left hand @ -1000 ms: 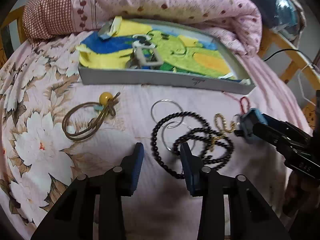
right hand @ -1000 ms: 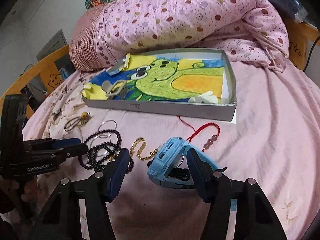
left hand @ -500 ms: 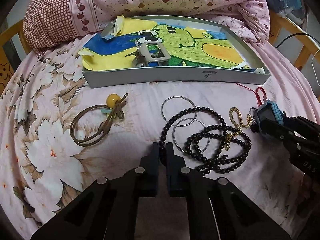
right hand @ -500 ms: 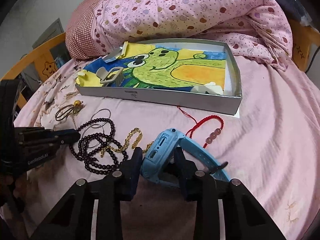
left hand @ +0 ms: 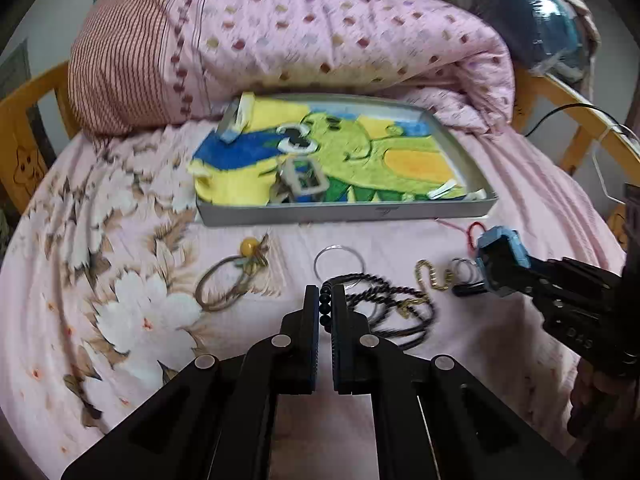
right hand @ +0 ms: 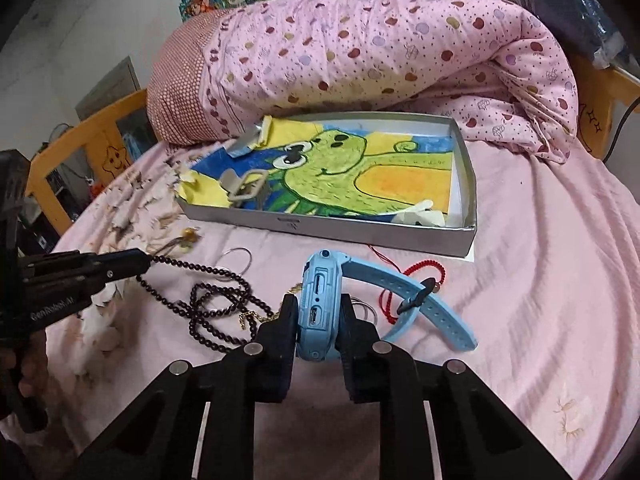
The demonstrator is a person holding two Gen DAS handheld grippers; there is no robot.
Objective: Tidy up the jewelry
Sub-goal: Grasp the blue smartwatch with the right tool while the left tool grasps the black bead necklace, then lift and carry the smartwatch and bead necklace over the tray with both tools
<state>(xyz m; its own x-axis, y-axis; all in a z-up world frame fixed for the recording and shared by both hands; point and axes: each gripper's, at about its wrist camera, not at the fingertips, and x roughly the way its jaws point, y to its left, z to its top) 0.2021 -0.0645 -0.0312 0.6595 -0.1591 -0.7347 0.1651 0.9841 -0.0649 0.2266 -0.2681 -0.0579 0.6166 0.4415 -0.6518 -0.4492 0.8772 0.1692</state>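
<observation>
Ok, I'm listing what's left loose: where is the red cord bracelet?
The red cord bracelet lies on the pink bedsheet just before the box's right front corner, behind the blue watch's strap.

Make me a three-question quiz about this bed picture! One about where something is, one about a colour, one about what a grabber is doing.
1. Where is the grey buckle?
A. in the box
B. on the pillow
C. under the watch

2. What colour is the watch?
A. red
B. blue
C. green

3. What is the left gripper doing?
A. open, empty
B. shut on the black bead necklace
C. shut on the watch

Answers: 1 A, it lies on the frog picture in the box. 2 B, case and strap are light blue. 3 B, the black bead necklace sits between its fingers.
</observation>
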